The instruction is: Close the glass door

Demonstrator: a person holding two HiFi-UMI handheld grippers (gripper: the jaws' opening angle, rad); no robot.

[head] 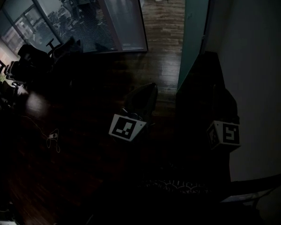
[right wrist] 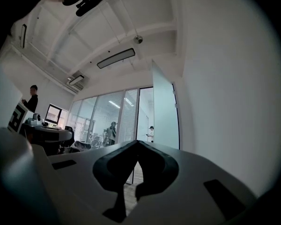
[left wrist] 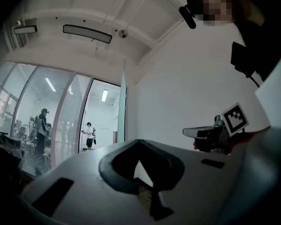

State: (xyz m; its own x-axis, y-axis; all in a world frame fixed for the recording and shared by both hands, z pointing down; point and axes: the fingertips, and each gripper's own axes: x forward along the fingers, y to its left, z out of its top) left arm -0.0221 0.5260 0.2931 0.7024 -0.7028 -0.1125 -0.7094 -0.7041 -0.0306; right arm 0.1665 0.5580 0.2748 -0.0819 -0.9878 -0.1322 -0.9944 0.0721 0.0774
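In a dim room, the left gripper [left wrist: 138,143] and the right gripper [right wrist: 138,142] are held side by side. Each has its jaws pressed together tip to tip, and both point toward the doorway. To the left, a dark counter [head: 33,139] carries a loose white cable [head: 52,138], with an office chair [head: 35,55] behind it. Ahead, across the wood floor [head: 161,41], the glass door [head: 194,32] stands open, its frosted pane swung round near the white wall [head: 260,55] on the right. Left of the opening runs a glass partition [head: 119,18] with blinds. Beyond it, people stand in a bright office.
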